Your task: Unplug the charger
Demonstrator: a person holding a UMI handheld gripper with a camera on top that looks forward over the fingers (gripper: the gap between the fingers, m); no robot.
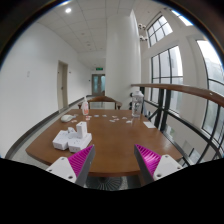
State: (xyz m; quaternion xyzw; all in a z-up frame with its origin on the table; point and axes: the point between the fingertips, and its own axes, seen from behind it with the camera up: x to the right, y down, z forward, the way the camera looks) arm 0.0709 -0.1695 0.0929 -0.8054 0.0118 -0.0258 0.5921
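Note:
My gripper [113, 162] is open, its two magenta pads [82, 160] wide apart, with nothing between them. It is held above the near edge of a long wooden table [115, 145]. A cluster of white blocky items [74, 139] sits on the table just ahead of my left finger; I cannot tell which, if any, is the charger. No cable or socket shows clearly. More small white items [120, 119] lie farther along the table.
A chair [102, 102] stands at the table's far end. A thick white column [122, 55] rises beyond it. Tall windows [178, 68] and a curved rail [190, 93] run along the right. A door [63, 85] is in the left wall.

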